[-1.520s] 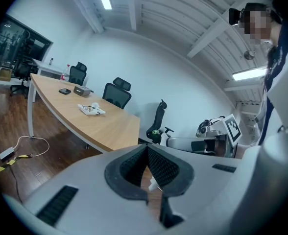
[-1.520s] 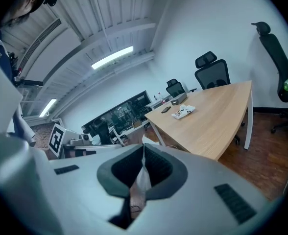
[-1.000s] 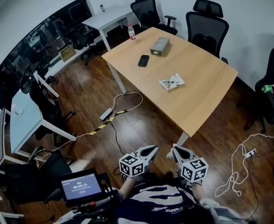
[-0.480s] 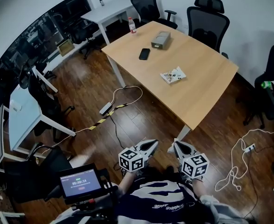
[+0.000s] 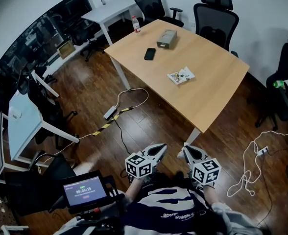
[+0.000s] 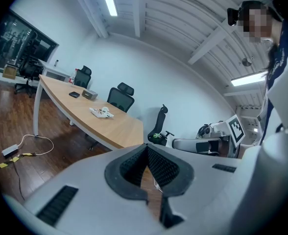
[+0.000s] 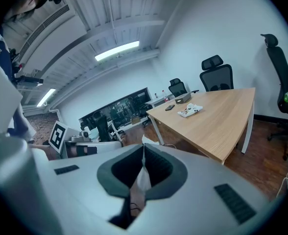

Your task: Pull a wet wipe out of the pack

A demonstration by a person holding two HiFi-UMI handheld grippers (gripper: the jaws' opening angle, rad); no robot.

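Observation:
The wet wipe pack (image 5: 180, 76) lies flat on the wooden table (image 5: 207, 97), far ahead of both grippers; it also shows small as the pack (image 6: 101, 112) and the pack (image 7: 189, 110). Both grippers hang close to my body over the floor, short of the table. My left gripper (image 5: 159, 147) is shut, its jaws meeting at the tip (image 6: 146, 147) with nothing between them. My right gripper (image 5: 187, 148) is shut on a thin white wipe (image 7: 143, 177) that sticks up past the jaw tips (image 7: 143, 148).
On the table also lie a black phone (image 5: 150, 54), a grey box (image 5: 167, 38) and a bottle (image 5: 135, 23). Office chairs (image 5: 215, 18) ring the table. Cables (image 5: 129, 102) and a power strip (image 5: 260, 152) lie on the wooden floor. A timer screen (image 5: 85, 194) sits at my lower left.
The head view has shifted a little, so the table sits slightly higher in frame. Both grippers stay shut in the same place by my body.

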